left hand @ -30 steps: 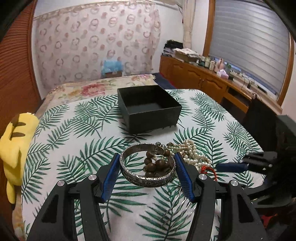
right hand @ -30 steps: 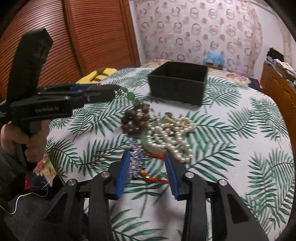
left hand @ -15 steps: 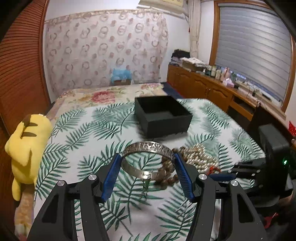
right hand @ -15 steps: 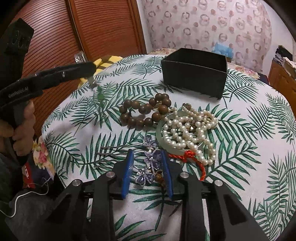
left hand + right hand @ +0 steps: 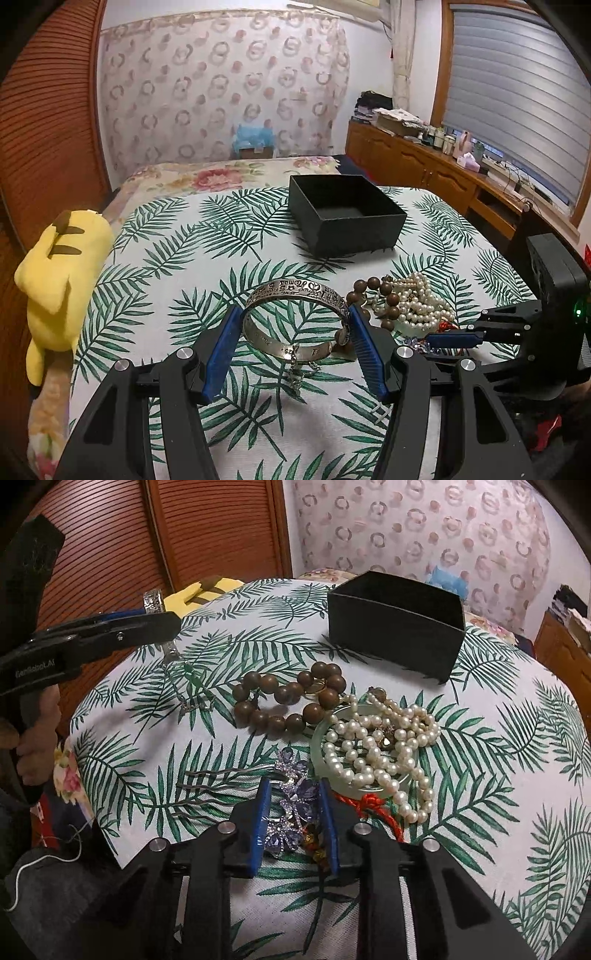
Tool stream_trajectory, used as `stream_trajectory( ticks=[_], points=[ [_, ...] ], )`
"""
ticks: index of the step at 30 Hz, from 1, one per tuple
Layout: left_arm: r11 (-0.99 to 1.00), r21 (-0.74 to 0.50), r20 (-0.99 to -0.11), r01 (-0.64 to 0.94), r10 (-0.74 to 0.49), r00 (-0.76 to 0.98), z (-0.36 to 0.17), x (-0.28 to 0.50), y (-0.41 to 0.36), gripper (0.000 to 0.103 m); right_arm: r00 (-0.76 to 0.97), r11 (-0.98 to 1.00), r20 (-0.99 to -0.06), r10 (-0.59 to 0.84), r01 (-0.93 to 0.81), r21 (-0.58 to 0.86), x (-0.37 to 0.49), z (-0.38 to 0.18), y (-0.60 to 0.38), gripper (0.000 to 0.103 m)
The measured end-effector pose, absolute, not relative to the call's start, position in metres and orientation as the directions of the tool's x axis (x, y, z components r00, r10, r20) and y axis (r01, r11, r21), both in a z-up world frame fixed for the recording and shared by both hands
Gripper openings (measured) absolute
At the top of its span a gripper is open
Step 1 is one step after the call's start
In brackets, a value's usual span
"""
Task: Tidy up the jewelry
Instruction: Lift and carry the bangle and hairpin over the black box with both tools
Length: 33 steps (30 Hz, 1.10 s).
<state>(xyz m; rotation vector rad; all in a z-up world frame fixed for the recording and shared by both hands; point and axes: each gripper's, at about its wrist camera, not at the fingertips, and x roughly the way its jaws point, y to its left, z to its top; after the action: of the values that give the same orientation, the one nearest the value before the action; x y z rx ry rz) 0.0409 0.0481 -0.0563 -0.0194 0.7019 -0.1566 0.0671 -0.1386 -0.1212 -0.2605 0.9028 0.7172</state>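
Leaf-print cloth (image 5: 177, 280); left gripper (image 5: 293, 332) clamps engraved silver bangle (image 5: 295, 317); right gripper (image 5: 293, 805) closing around jewelled hair comb (image 5: 291, 805).

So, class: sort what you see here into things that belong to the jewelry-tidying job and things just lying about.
Belongs to the job:
silver bangle
black box
wooden bead bracelet
pearl necklace
purple hair comb
jade bangle

Just lying about:
yellow plush toy
leaf-print cloth

Palm-leaf cloth (image 5: 517, 738) under black box (image 5: 395, 635), wooden beads (image 5: 288, 701), pearls (image 5: 380, 749).
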Motion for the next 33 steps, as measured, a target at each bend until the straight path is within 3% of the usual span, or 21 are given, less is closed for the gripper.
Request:
stream_trajectory(
  ticks=[33],
  points=[
    [0.987, -0.071, -0.626, 0.146, -0.158, 0.764, -0.048, 0.050, 0.042, 0.057, 0.492, 0.734, -0.735, 0.466, -0.679, 0.010, 0.078, -0.078, -0.139, 0.025]
  ],
)
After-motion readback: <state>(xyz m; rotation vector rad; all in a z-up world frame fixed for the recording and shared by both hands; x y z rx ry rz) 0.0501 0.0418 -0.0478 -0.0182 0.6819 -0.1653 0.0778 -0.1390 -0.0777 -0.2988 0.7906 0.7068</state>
